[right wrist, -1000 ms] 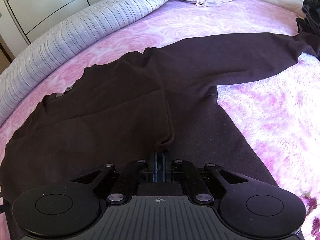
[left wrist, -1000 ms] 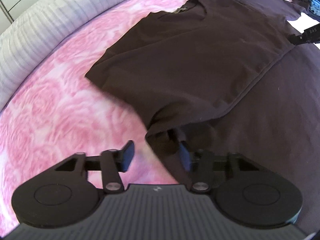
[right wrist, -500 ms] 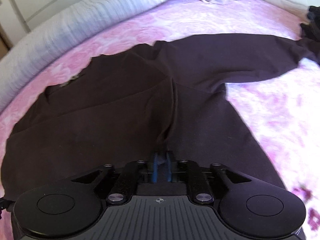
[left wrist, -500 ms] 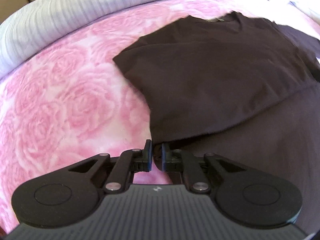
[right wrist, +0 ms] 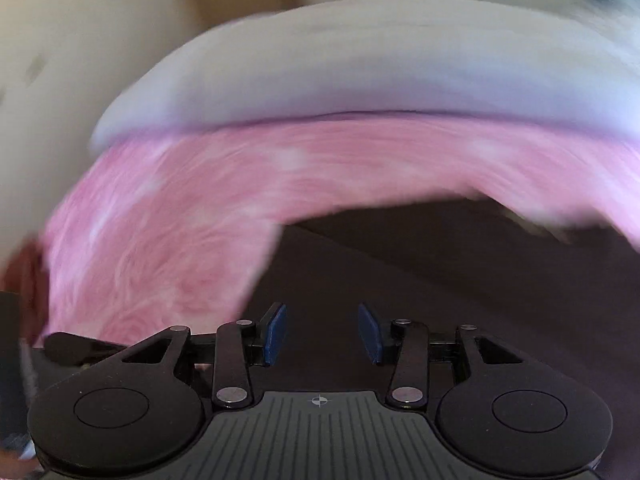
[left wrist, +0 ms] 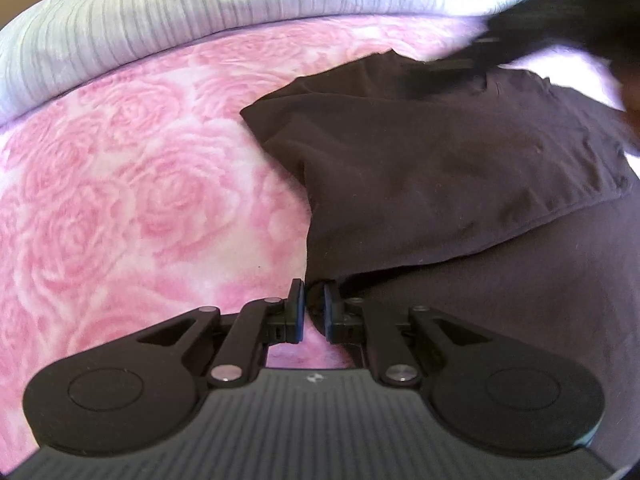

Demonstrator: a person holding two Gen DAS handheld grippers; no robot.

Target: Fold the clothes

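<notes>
A dark brown long-sleeved shirt point(left wrist: 460, 176) lies on the pink rose-patterned bedspread point(left wrist: 132, 184), with one side folded over the body. My left gripper point(left wrist: 314, 312) is shut on the shirt's lower edge, where the folded layer meets the bottom hem. My right gripper point(right wrist: 322, 330) is open and empty, hovering over the shirt point(right wrist: 420, 280) near its left edge. The right wrist view is blurred by motion. The other gripper shows as a dark blur at the top right of the left wrist view.
A rolled grey-white striped duvet point(left wrist: 240, 12) runs along the far side of the bed; it also shows in the right wrist view point(right wrist: 340, 76). Pale cupboard fronts point(right wrist: 80, 60) stand behind it. Bare bedspread point(right wrist: 160, 248) lies left of the shirt.
My left gripper closed on the shirt's lower edge and stays shut. My right gripper let go of the fold, opened, and swung quickly left over the shirt.
</notes>
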